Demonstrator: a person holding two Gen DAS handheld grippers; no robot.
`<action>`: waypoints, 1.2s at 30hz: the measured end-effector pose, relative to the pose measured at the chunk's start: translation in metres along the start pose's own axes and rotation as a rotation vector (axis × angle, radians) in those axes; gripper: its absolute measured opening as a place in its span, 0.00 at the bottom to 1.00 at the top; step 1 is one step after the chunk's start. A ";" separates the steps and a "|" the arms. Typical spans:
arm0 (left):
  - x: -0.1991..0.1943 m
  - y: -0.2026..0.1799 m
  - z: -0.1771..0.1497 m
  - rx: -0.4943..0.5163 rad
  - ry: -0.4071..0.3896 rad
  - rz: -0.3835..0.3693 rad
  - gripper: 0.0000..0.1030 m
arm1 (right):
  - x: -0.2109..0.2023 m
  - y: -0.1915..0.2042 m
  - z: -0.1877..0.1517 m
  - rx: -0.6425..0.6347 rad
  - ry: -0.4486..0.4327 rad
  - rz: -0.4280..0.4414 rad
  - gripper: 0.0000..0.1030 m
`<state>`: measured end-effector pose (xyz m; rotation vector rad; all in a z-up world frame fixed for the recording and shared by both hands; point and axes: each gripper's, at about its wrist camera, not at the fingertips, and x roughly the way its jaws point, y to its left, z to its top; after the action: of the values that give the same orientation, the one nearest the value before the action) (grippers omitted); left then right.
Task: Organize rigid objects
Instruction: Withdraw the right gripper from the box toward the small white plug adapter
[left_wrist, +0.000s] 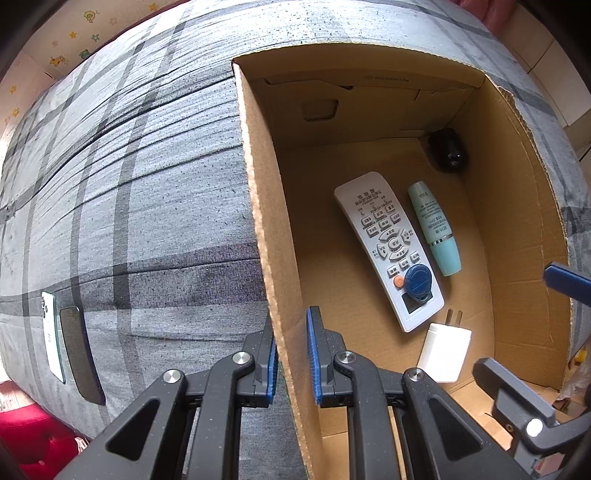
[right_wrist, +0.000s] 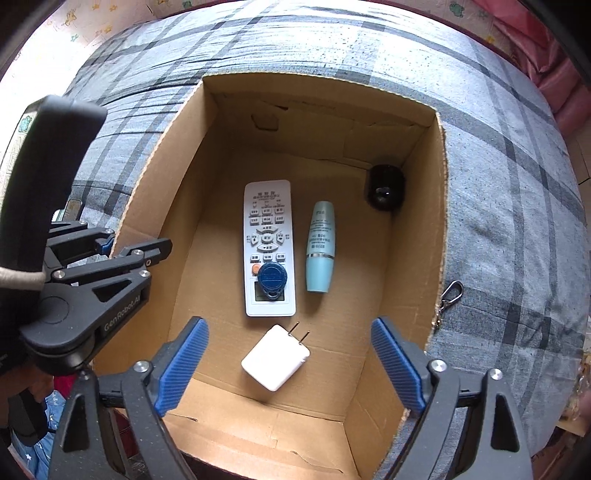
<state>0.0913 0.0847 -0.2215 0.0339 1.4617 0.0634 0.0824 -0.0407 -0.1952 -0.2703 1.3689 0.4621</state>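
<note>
A grey plaid bedcover (right_wrist: 517, 206) carries an open cardboard box (right_wrist: 439, 236), its brown walls plain but for a faint printed line on the far wall, too small to read. On the box floor the largest item is a white remote control (right_wrist: 267, 236), lying lengthwise with rows of grey buttons, an orange button and small characters at its top that cannot be made out. A round blue key fob (right_wrist: 272, 277) rests on the remote's lower end, over its small display. Just beside the remote lies a pale teal bottle (right_wrist: 320, 251) with a silver band and fine print, and a black rounded object (right_wrist: 385, 187) sits in the far corner. A white plug adapter (right_wrist: 275, 357) lies near the front wall, its two prongs aimed at the remote. The left gripper (left_wrist: 291, 354), marked "GenRobot.AI" as seen from the right wrist camera, is clamped on the box's side wall. The right gripper (right_wrist: 291, 365) hangs over the adapter with fingers wide apart, nothing between them. Outside the box, two phones (left_wrist: 70, 343) lie side by side on the cover, and a metal clasp (right_wrist: 450, 295) rests against the opposite wall.
</note>
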 end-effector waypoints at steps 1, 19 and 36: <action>0.000 0.000 0.000 0.001 0.000 0.001 0.14 | -0.003 -0.003 0.000 0.004 -0.005 0.002 0.92; -0.003 -0.002 0.000 0.013 -0.002 0.005 0.14 | -0.041 -0.076 -0.023 0.155 -0.071 -0.058 1.00; -0.002 -0.003 0.002 0.019 0.000 0.013 0.14 | -0.022 -0.144 -0.062 0.283 -0.045 -0.127 1.00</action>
<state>0.0927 0.0815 -0.2192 0.0593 1.4624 0.0600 0.0924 -0.1985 -0.1971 -0.1125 1.3455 0.1649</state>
